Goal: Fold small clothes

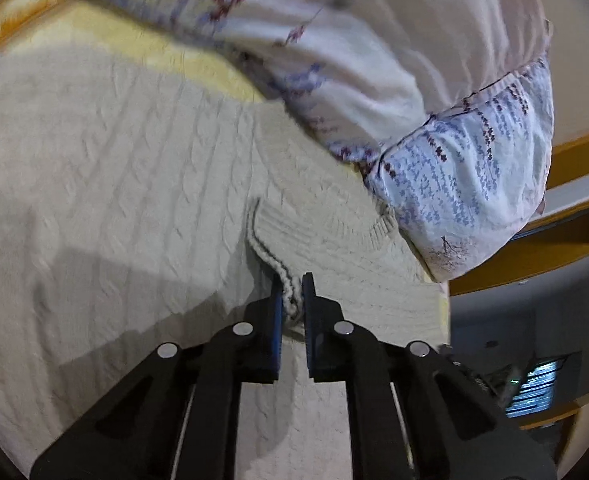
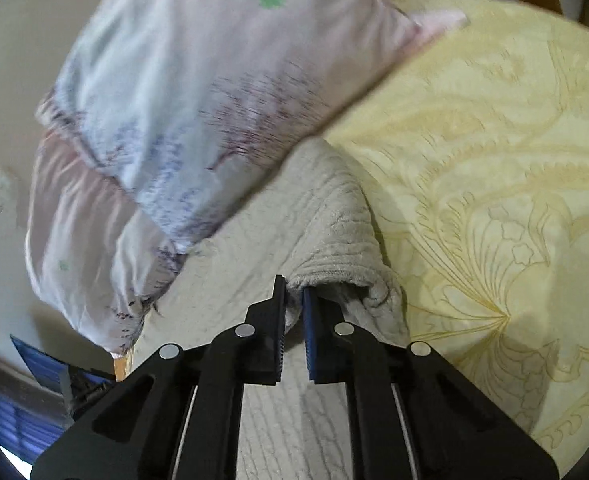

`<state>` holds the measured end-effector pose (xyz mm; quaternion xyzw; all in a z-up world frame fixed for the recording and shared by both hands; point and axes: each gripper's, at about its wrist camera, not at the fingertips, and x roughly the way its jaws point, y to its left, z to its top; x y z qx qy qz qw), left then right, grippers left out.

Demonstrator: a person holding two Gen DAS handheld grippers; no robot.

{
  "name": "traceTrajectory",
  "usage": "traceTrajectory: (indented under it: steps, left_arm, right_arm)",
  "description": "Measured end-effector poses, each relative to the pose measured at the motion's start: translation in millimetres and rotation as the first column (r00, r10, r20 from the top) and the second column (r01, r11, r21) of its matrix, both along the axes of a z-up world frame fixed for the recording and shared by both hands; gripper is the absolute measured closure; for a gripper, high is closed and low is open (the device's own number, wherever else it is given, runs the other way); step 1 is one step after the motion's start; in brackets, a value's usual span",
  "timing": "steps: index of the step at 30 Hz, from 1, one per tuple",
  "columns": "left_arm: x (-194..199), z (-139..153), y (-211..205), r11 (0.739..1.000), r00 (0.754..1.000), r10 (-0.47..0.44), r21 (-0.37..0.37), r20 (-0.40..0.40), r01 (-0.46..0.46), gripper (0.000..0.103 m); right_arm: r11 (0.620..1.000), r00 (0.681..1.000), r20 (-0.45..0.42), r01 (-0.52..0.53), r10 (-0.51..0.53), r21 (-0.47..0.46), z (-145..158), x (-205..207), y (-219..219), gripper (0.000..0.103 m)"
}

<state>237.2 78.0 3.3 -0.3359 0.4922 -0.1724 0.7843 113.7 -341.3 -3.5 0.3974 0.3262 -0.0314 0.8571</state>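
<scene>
The cream cable-knit sweater (image 1: 114, 184) lies spread over the pale yellow patterned bedspread (image 2: 494, 184), with its far edge against the floral white-and-blue pillows (image 1: 466, 176). The left gripper (image 1: 292, 300) has its jaws nearly together, pinching the ribbed cuff edge of a sleeve laid over the body. The right gripper (image 2: 293, 300) is likewise closed to a narrow gap on a raised fold of the same knit (which part of the garment, I cannot tell). The step in hand looks like a fold with both corners held. Next, both grips should travel together across the body, keeping the knit taut, then lower it flat before letting go.
</scene>
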Motion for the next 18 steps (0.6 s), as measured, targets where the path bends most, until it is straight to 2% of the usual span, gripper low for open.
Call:
traceTrajectory:
  steps: [2, 5, 7, 9, 10, 11, 13, 16, 18]
  left_arm:
    - [-1, 3, 4, 0.999, 1.0, 0.001, 0.035, 0.016, -0.002, 0.095]
    - [-1, -3, 8, 0.996, 1.0, 0.014, 0.091, -0.001, -0.014, 0.095]
    - [-1, -8, 8, 0.995, 1.0, 0.011, 0.102, -0.023, -0.008, 0.094]
    - [-2, -5, 7, 0.992, 1.0, 0.001, 0.13, -0.015, 0.001, 0.09]
    - [-3, -3, 8, 0.991, 1.0, 0.001, 0.137, -0.015, 0.001, 0.09]
    - [-7, 1, 10, 0.99, 1.0, 0.005, 0.142, -0.007, -0.004, 0.085]
    - [-18, 12, 22, 0.991, 1.0, 0.006, 0.137, 0.031, -0.01, 0.06]
    - [-42, 24, 49, 0.989, 0.996, 0.032, 0.141, 0.078, -0.043, 0.042]
    - [-60, 33, 78, 0.986, 0.993, 0.07, 0.147, 0.095, -0.083, 0.037]
  right_arm:
    - [0.999, 1.0, 0.009, -0.021, 0.021, -0.028, 4, -4, 5, 0.095]
    - [0.996, 0.997, -0.068, -0.036, 0.031, -0.076, -5, 1, 14, 0.094]
    - [0.994, 0.991, -0.128, -0.039, 0.025, -0.105, -12, 4, 17, 0.094]
    - [0.991, 0.989, -0.149, -0.04, 0.021, -0.125, -10, 3, 21, 0.09]
    - [0.99, 0.987, -0.157, -0.039, 0.017, -0.137, -7, 1, 24, 0.08]
    - [0.987, 0.988, -0.154, -0.045, 0.021, -0.154, -1, -2, 28, 0.068]
    - [0.979, 0.992, -0.125, -0.044, 0.02, -0.197, 12, -9, 36, 0.054]
    - [0.96, 0.996, -0.084, -0.058, 0.037, -0.275, 28, -13, 51, 0.053]
    - [0.945, 0.993, -0.07, -0.113, 0.096, -0.307, 34, -9, 65, 0.046]
